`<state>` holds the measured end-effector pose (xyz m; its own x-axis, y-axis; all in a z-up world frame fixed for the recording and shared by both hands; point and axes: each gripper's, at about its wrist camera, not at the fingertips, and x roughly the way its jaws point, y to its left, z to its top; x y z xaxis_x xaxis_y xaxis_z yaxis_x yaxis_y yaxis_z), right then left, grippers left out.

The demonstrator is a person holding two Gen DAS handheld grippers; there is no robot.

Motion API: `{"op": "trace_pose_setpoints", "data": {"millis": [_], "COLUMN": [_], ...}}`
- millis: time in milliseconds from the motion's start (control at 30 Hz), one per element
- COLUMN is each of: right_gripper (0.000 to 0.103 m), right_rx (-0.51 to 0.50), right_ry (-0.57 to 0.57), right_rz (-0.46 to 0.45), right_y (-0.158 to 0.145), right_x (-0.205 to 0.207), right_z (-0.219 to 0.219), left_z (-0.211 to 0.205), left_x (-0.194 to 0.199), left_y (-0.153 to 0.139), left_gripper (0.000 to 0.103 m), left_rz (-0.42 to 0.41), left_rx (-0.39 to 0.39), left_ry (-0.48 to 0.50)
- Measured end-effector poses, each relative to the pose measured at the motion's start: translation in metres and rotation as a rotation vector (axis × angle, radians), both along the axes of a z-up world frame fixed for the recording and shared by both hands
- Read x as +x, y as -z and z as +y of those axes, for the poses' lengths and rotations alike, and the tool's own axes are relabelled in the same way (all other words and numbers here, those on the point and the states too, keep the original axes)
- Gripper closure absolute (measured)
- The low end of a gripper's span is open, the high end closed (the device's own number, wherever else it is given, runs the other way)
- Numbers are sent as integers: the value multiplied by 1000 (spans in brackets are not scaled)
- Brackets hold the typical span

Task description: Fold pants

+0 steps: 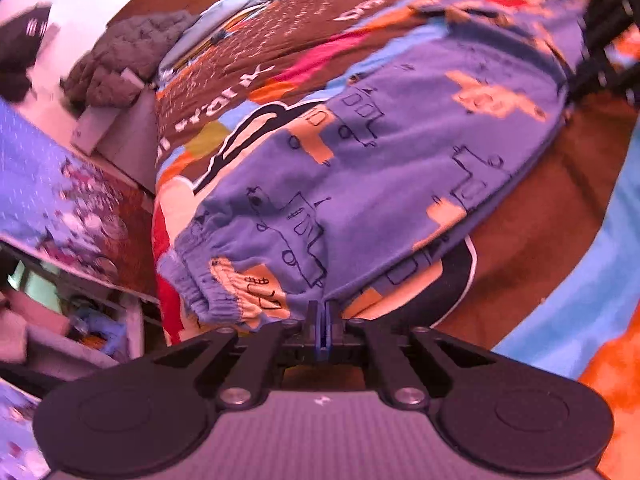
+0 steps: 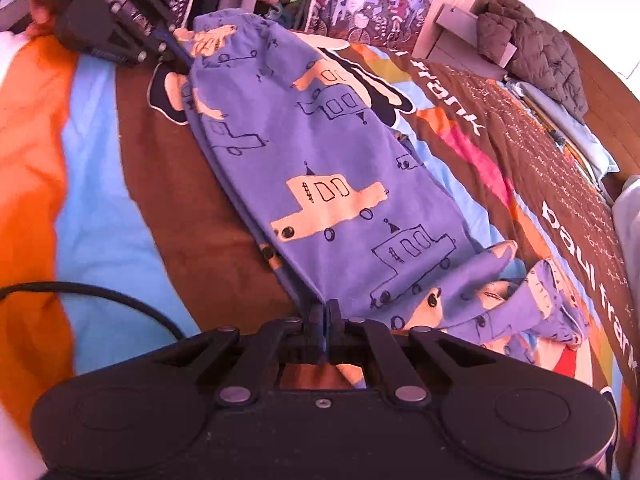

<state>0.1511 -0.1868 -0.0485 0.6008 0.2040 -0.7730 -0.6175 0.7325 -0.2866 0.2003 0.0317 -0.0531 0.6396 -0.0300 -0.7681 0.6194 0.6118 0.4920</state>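
One bedspread [image 2: 168, 168], multicoloured | pants [image 2: 320, 152] on it | grey jacket [image 2: 532, 56] beyond

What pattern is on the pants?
Blue pants with drawn cars, some filled cream; clearest in the right wrist view.

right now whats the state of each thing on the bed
blue car-print fabric pants: lying lengthwise on bed, pinched at both ends
left gripper: fingers shut on pants edge
right gripper: fingers shut on pants edge
brown multicolour printed bedspread: spread flat
grey puffer jacket: crumpled in a heap
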Motion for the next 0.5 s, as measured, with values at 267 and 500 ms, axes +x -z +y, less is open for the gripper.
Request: {"op": "trace_pose_setpoints", "data": {"millis": [267, 500], "right_gripper": [5, 1], "right_rx": [186, 224], "right_ry": [191, 582], "right_rz": [-8, -57], "right_y": [-34, -29], "right_x": [-24, -63], "right_z": [-54, -131], "left_z": [-10, -67], "left_x": [-19, -12], "left_y": [-34, -46], "left_gripper": [3, 1], "left_rz": [-66, 4], "left_rx": [-161, -556], "left_ry": [-25, -182]}}
